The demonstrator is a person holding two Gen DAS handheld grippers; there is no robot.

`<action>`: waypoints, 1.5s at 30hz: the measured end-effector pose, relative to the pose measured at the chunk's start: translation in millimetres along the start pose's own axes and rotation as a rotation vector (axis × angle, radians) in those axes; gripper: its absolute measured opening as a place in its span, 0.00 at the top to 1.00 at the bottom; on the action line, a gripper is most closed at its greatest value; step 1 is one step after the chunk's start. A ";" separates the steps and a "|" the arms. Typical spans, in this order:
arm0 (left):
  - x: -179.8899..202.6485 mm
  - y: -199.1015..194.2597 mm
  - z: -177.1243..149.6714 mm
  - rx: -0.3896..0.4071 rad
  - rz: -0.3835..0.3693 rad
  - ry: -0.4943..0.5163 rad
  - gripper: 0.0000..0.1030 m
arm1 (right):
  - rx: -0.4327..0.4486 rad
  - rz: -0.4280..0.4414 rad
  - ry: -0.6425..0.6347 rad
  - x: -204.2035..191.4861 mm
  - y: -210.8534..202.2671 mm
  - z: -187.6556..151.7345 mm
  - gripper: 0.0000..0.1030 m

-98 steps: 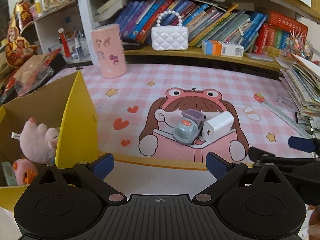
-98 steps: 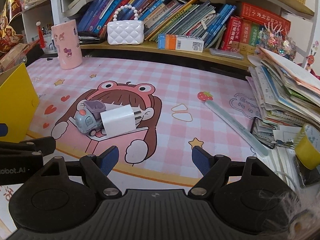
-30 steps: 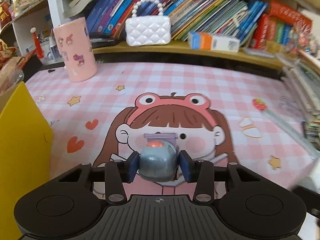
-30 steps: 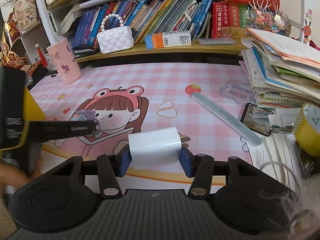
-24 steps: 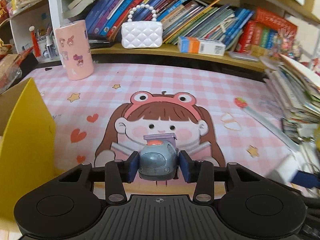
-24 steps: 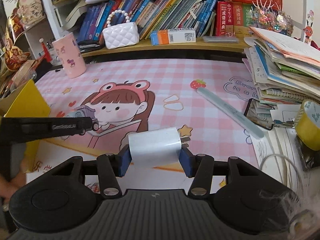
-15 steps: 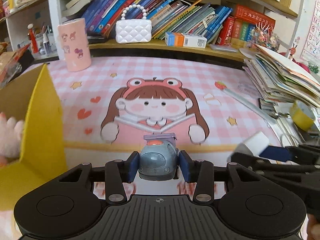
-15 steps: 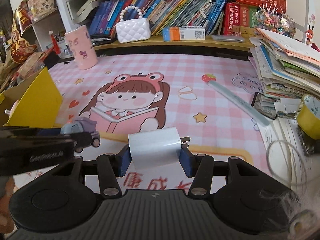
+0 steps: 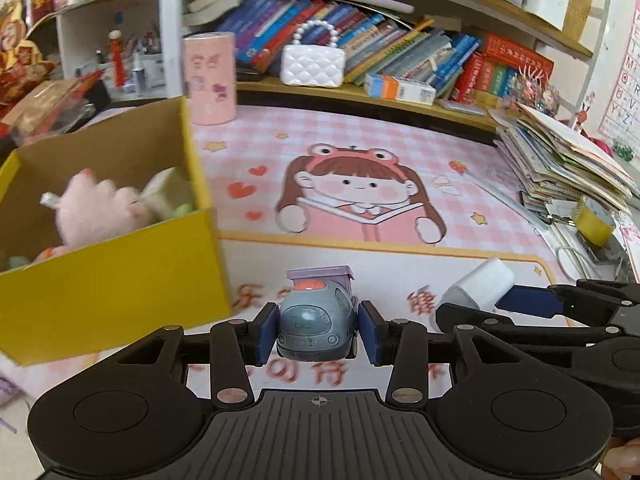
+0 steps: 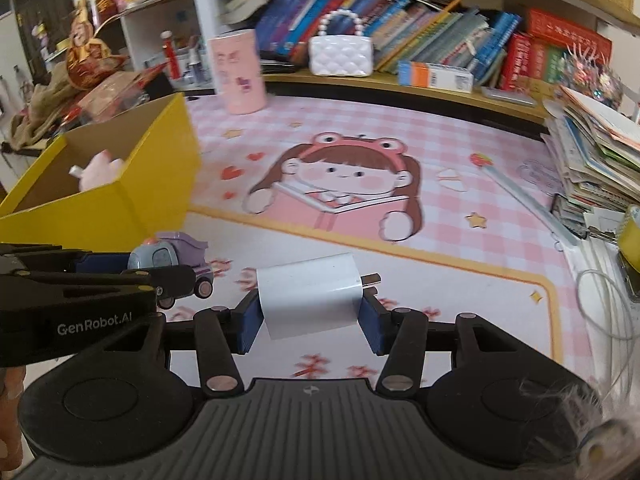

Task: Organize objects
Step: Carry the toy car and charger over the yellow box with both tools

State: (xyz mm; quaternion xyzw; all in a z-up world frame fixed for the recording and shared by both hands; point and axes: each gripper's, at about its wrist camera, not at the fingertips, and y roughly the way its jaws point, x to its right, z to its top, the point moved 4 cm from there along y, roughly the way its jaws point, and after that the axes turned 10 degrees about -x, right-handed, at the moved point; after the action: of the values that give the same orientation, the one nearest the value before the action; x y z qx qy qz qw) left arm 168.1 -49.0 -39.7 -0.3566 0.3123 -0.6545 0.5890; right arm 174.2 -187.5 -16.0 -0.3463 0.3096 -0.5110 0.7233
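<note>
The yellow box [image 9: 120,280] is standing open-topped at the left, a pink plush [image 9: 96,212] filling part of its inside. The mat [image 9: 360,152] ahead is lying bare between the pink cup [image 9: 209,80] and the paper stack [image 9: 568,168] crowding the right edge

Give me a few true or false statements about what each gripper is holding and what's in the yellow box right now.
1. The left gripper is shut on the toy car. True.
2. The right gripper is empty. False: it is shut on the white charger.
3. A pink plush toy lies in the yellow box. True.
4. The white quilted purse sits on the desk mat. False: it stands on the shelf before the books.
</note>
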 end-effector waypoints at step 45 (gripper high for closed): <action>-181.6 -130.6 -119.6 0.117 0.121 -0.229 0.60 | 0.021 0.106 -0.224 -235.2 -38.7 -60.0 0.52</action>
State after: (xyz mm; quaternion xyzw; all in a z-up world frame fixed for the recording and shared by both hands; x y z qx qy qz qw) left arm 6.2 144.7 -15.3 -0.3746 0.2252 -0.5899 0.6789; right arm 38.5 16.4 3.6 -0.3767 0.2391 -0.4332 0.7831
